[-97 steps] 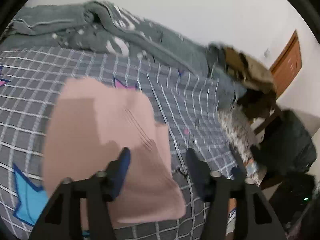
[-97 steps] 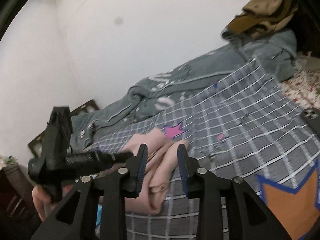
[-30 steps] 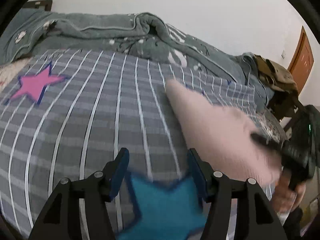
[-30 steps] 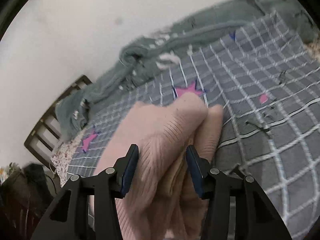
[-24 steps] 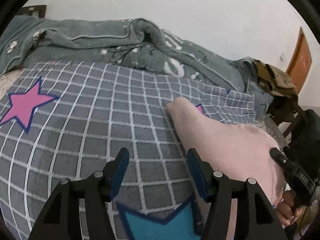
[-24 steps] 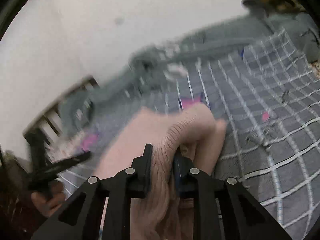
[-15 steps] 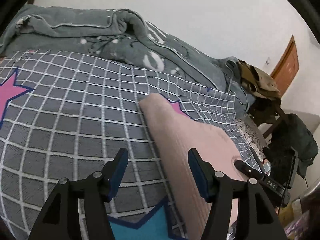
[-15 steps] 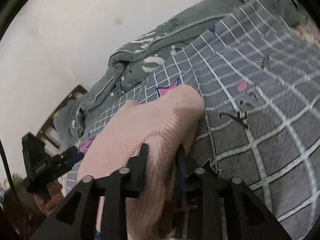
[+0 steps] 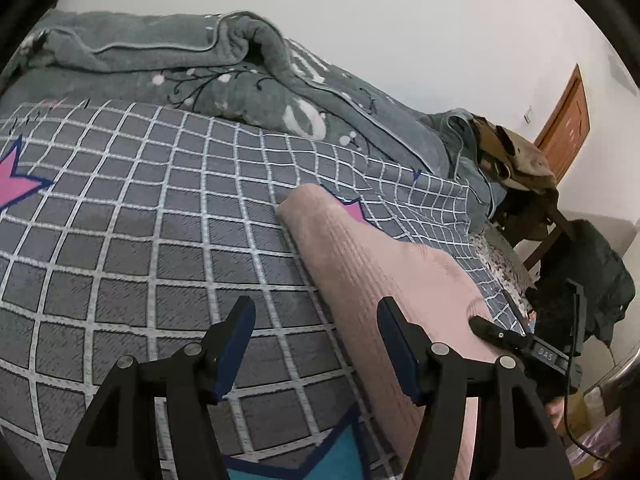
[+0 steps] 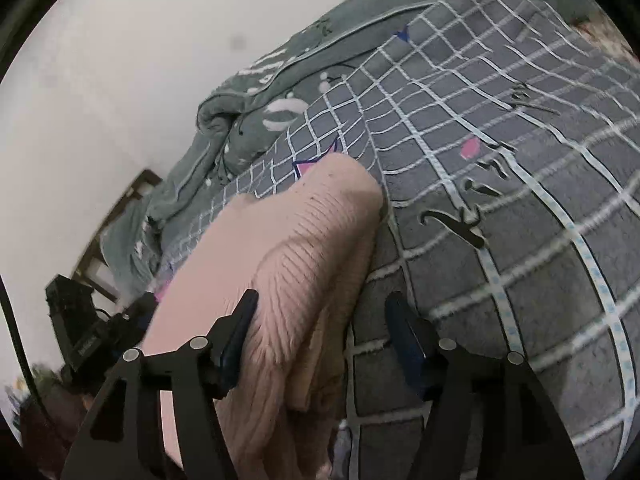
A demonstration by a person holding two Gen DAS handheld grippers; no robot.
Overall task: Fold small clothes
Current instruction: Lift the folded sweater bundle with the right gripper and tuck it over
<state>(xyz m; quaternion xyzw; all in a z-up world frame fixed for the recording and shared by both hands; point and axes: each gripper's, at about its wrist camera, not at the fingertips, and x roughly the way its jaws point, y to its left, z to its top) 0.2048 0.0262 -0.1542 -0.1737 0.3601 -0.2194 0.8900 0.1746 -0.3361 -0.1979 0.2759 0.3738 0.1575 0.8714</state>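
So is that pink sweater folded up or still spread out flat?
Folded. The pink sweater lies doubled on the checked bedspread, stacked layers showing along its edge in the right wrist view.

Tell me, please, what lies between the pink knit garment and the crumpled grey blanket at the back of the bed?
Only bare checked bedsheet, with part of a pink star print by the pink knit garment; the left wrist view shows this stretch up to the grey blanket.

A pale pink ribbed knit garment (image 9: 360, 272) lies folded into a thick, layered bundle on a grey bedsheet with a white grid (image 9: 160, 240), its rounded far end covering part of a pink star print.
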